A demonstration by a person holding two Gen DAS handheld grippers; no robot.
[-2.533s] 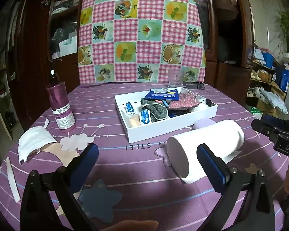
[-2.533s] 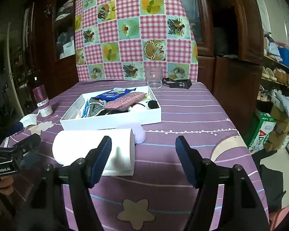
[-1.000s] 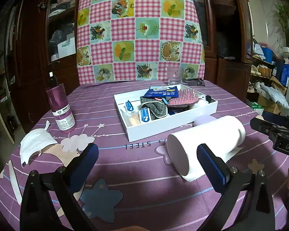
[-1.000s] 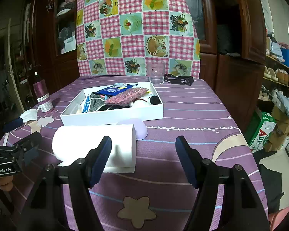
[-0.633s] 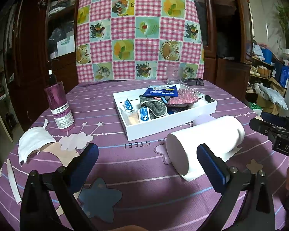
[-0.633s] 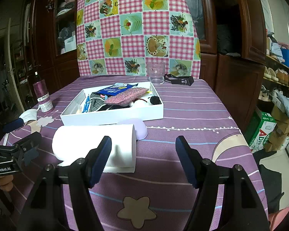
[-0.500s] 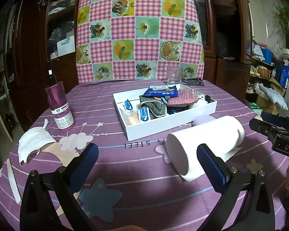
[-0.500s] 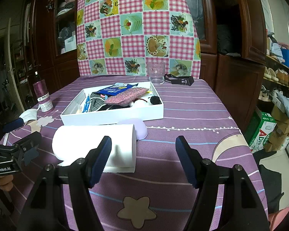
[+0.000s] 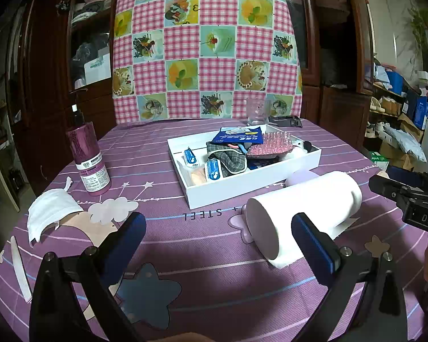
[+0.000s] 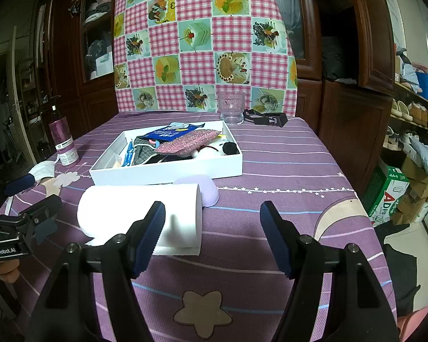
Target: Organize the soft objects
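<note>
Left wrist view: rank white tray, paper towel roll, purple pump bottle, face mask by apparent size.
1. white tray
2. paper towel roll, which lies nearer the camera, so its look is inflated
3. purple pump bottle and face mask: they look about alike, so unranked.

Honestly not much was changed here: the left gripper was tipped up a touch, so the white tray is seen slightly lower.
</note>
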